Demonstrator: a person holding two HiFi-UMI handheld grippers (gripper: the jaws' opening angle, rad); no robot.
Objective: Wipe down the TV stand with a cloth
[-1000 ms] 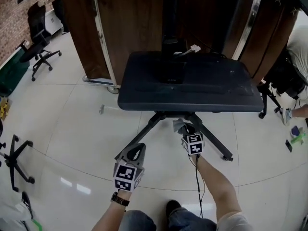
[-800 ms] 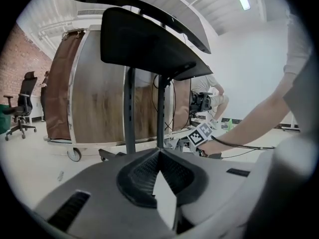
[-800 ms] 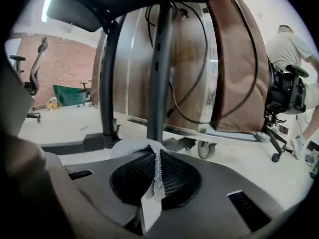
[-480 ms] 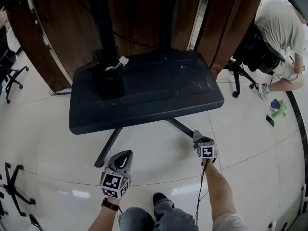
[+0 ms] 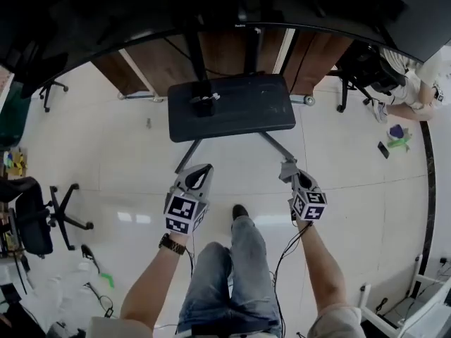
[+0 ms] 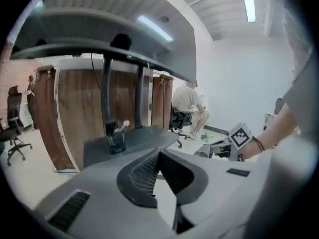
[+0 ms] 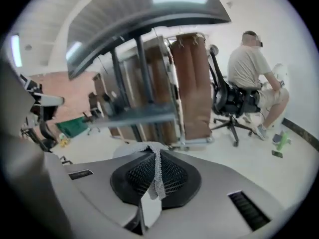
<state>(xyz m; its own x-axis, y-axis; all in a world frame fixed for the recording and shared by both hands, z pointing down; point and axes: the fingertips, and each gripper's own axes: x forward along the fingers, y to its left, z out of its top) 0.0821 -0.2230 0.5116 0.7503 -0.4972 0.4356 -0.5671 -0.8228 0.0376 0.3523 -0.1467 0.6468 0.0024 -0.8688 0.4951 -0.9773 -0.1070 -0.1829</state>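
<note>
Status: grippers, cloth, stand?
Left gripper shut, empty. Right gripper shut on cloth. Both held short of the TV stand, cloth off it. Nothing in between.

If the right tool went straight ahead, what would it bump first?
Probably the TV stand's shelf, beyond the cloth the right tool pinches; depth is unclear.
</note>
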